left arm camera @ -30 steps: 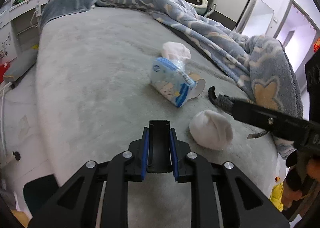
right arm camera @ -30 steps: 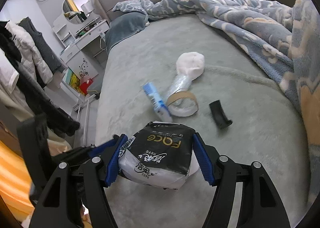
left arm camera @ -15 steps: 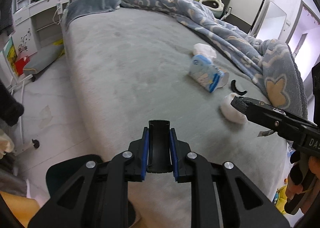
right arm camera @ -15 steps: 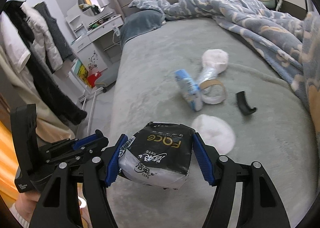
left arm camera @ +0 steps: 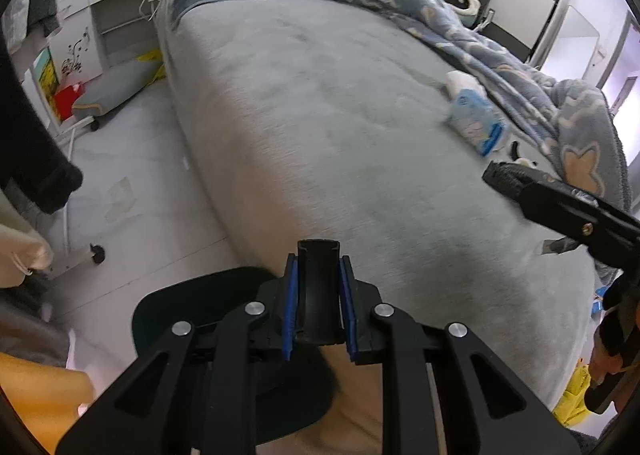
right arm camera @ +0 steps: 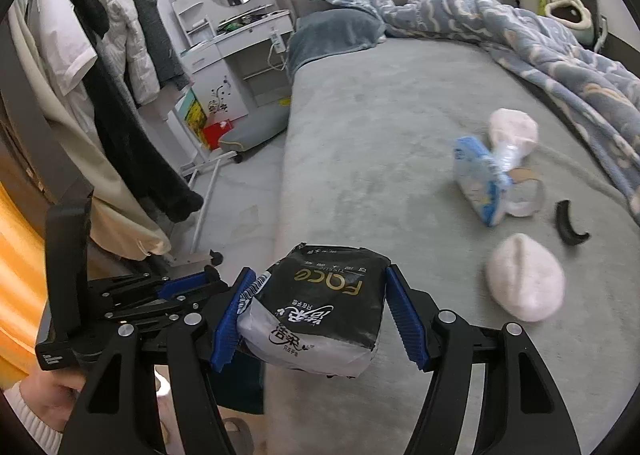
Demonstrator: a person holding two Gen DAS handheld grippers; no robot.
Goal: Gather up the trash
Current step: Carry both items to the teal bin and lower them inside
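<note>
My right gripper [right arm camera: 320,311] is shut on a black and white tissue pack [right arm camera: 320,315] and holds it above the bed's near left corner. My left gripper [left arm camera: 318,303] is shut on a curved black plastic piece [left arm camera: 319,291], over the dark trash bin [left arm camera: 224,319] beside the bed. On the grey bed [right arm camera: 380,135] lie a blue and white wipes pack [right arm camera: 476,183], a tape roll [right arm camera: 524,195], a clear bag [right arm camera: 510,151], two white wads [right arm camera: 524,283] and another black curved piece [right arm camera: 568,223].
A rumpled blue blanket [right arm camera: 540,47] covers the bed's right side. Clothes [right arm camera: 80,103] hang at the left. A white desk [right arm camera: 240,55] and a floor cushion [right arm camera: 252,131] stand beside the bed. My left gripper also shows in the right wrist view [right arm camera: 132,295].
Both grippers have pulled back from the bed's middle toward its near left corner and the floor. The bin has come into view under my left gripper. The grips have not changed.
</note>
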